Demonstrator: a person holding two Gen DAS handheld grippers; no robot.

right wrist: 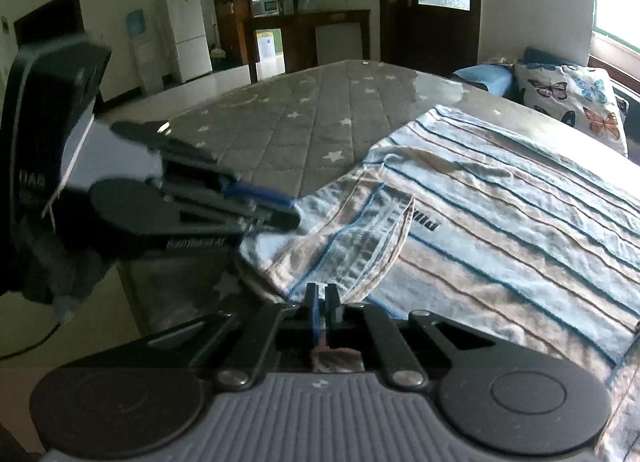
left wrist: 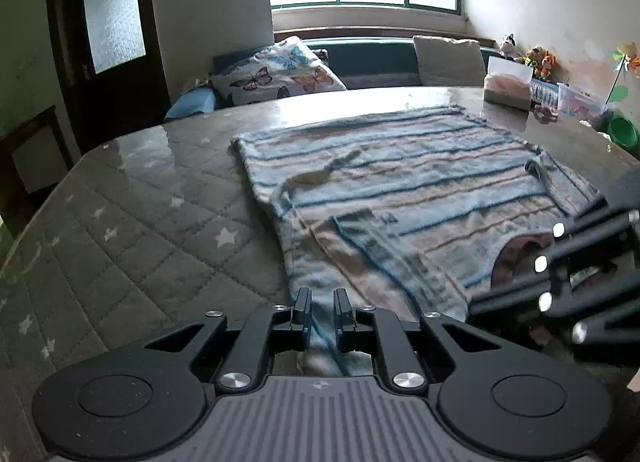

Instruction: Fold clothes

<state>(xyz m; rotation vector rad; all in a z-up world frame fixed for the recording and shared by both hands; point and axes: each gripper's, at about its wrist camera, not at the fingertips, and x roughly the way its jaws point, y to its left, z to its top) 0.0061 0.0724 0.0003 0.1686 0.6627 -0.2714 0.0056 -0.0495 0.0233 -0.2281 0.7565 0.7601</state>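
A blue, white and tan striped shirt [left wrist: 400, 178] lies spread on the grey quilted mattress [left wrist: 132, 230]. My left gripper [left wrist: 322, 302] is shut on the shirt's near edge, with cloth bunched between its fingers. My right gripper [right wrist: 321, 296] is shut on the shirt [right wrist: 500, 214] near the collar, with cloth pinched between its fingers. The left gripper also shows in the right wrist view [right wrist: 280, 210], gripping the shirt's shoulder corner. The right gripper shows blurred at the right edge of the left wrist view [left wrist: 568, 274].
The mattress [right wrist: 288, 126] has star prints and a shiny far part. A butterfly pillow [left wrist: 276, 70] and a white cushion [left wrist: 448, 58] lie behind it under the window. A box [left wrist: 508, 84] and toys [left wrist: 540, 56] sit at the far right. A dark door [left wrist: 104, 30] stands at the left.
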